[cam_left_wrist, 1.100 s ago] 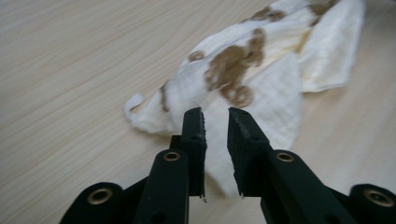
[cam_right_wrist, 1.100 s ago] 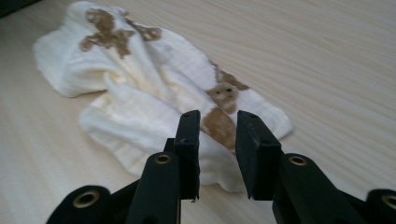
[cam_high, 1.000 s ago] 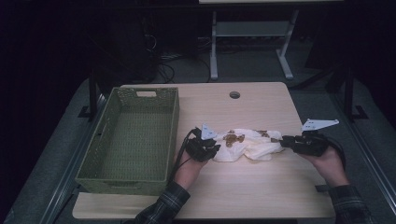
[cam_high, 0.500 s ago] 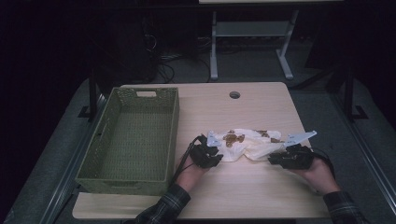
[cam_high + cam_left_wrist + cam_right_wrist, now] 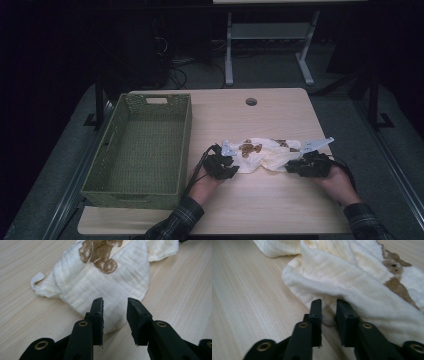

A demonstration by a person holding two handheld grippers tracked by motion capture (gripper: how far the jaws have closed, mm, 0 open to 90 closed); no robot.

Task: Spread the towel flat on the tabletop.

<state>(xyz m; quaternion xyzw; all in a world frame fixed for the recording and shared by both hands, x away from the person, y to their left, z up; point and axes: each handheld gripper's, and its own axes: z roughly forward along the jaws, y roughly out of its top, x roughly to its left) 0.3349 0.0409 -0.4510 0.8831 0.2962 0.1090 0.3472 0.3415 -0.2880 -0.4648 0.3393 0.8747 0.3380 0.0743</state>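
A crumpled cream cloth point(image 5: 265, 152) with brown bear prints lies on the wooden table point(image 5: 280, 210). My left gripper point(image 5: 231, 164) sits at the cloth's left end. In the left gripper view the cloth point(image 5: 107, 285) bulges just beyond my left gripper point(image 5: 115, 301), whose jaws have just been opening and stand apart without pressing it. My right gripper point(image 5: 296, 167) is at the cloth's right end, low over the table. In the right gripper view my right gripper point(image 5: 329, 302) has just been closing, and a fold of the cloth point(image 5: 352, 282) fills the narrow gap between its pads.
A green woven basket point(image 5: 186, 135) stands on the left side of the table with nothing in it. A round cable hole point(image 5: 251, 101) is near the far edge. Bare wood lies in front of both hands. Dark floor and a desk frame lie beyond.
My right gripper has come down and a little toward the near edge and the left, onto the cloth's right end. The left hand has hardly moved.
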